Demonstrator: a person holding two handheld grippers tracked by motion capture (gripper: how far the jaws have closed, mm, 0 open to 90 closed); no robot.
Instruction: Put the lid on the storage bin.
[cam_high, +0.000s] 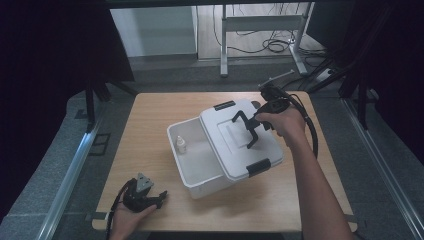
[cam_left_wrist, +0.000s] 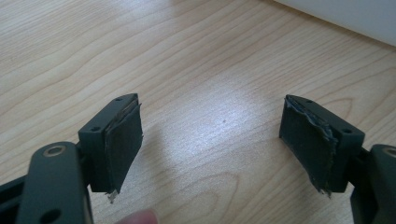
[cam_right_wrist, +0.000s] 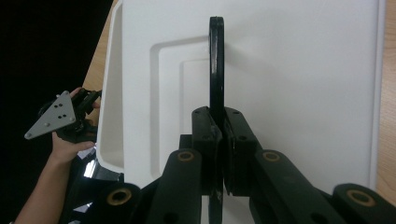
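Over the box, my right gripper pinches the lid's black handle; my left gripper rests spread on the table.

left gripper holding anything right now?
No. In the left gripper view the left gripper has its jaws wide apart over the bare wooden table, with nothing between the pads.

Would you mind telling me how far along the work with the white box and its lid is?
Partly done. The lid sits askew on the white box, covering its right part, with the left part open and a small bottle inside. The right gripper is shut on the lid's black handle. The left gripper rests open on the table. Left: squaring the lid and fastening its clips.
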